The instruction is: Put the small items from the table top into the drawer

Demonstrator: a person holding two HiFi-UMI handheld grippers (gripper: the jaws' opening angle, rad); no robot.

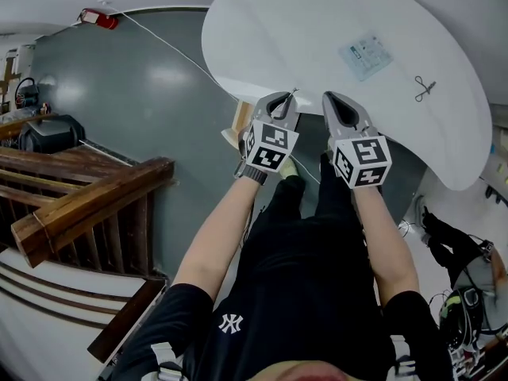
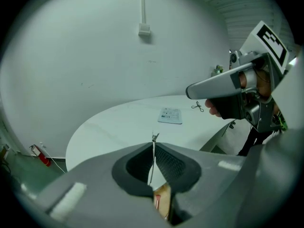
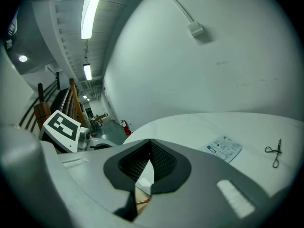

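The white round table point(image 1: 317, 22) carries a printed paper packet point(image 1: 365, 55) and a small black wire item point(image 1: 425, 88). Both grippers hover side by side at its near rim. My left gripper point(image 1: 287, 95) is shut on a thin metal pin point(image 2: 153, 148) that sticks up between the jaw tips. My right gripper point(image 1: 327, 95) is shut with nothing in it. Below the rim, behind the left gripper, shows a light wooden drawer point(image 1: 242, 117). The packet point(image 3: 224, 147) and the wire item point(image 3: 274, 152) lie ahead to the right in the right gripper view.
A wooden stair railing point(image 1: 87, 205) stands at the left. A red fire extinguisher point(image 1: 99, 18) sits by the far wall, with a white cable across the grey floor. Bags and gear point(image 1: 460, 252) lie at the right. The person's legs are under the grippers.
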